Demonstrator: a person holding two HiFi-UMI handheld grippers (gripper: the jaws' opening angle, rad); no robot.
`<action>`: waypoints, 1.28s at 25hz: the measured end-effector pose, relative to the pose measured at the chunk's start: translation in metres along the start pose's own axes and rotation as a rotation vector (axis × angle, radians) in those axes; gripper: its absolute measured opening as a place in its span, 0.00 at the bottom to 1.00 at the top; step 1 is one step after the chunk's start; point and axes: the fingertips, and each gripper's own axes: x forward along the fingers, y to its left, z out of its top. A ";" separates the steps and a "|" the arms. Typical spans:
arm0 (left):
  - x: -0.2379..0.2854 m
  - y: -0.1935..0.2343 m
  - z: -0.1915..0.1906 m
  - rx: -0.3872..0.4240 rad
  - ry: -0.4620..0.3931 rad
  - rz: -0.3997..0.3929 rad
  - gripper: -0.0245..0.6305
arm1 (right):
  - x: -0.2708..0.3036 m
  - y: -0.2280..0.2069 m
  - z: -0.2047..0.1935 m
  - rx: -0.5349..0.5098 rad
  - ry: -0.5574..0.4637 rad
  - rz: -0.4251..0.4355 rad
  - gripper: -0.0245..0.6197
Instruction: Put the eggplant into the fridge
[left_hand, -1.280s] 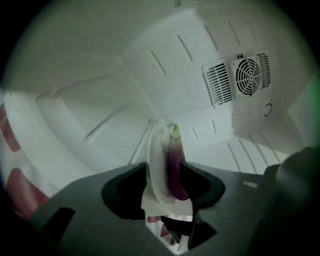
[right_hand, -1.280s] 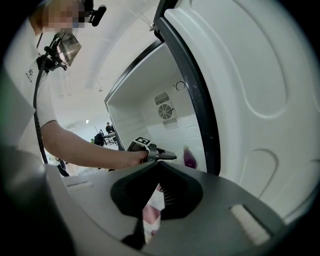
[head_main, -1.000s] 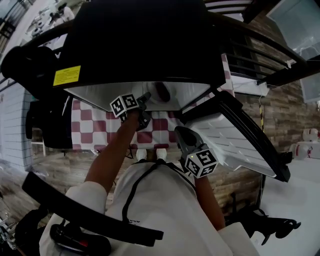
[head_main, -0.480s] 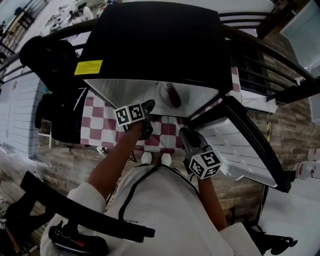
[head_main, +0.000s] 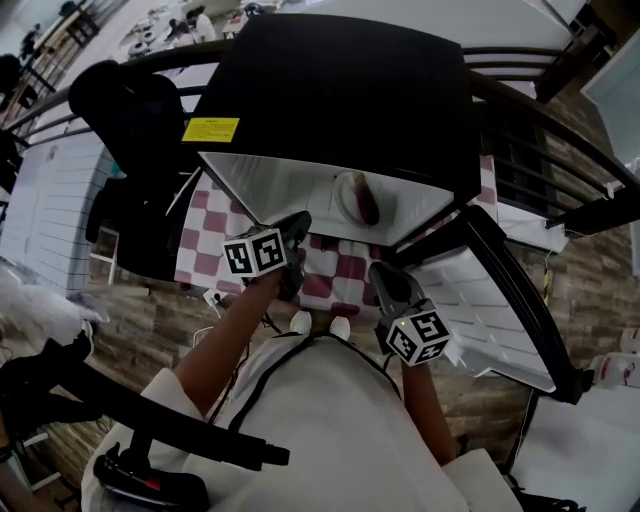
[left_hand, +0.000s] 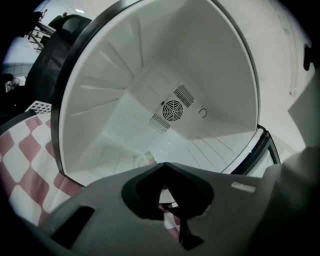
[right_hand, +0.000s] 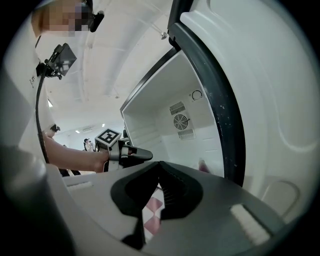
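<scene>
Purple eggplant (head_main: 367, 200) in fridge (head_main: 340, 90) | left gripper (head_main: 298, 220) outstretched, closed, empty

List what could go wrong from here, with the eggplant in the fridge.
The fridge door stands wide open, and neither the left gripper nor the right gripper holds it: it might be left open. The eggplant lies on a plate on the fridge floor; a hard door swing could jolt it.
</scene>
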 end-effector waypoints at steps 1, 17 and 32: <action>-0.005 -0.003 0.001 0.021 -0.003 -0.005 0.04 | 0.000 0.001 0.001 -0.001 -0.002 0.004 0.05; -0.069 -0.035 -0.003 0.198 -0.060 -0.076 0.04 | 0.004 0.020 0.015 -0.040 -0.016 0.048 0.05; -0.090 -0.046 -0.010 0.400 -0.085 -0.105 0.04 | 0.005 0.030 0.010 -0.038 -0.003 0.047 0.05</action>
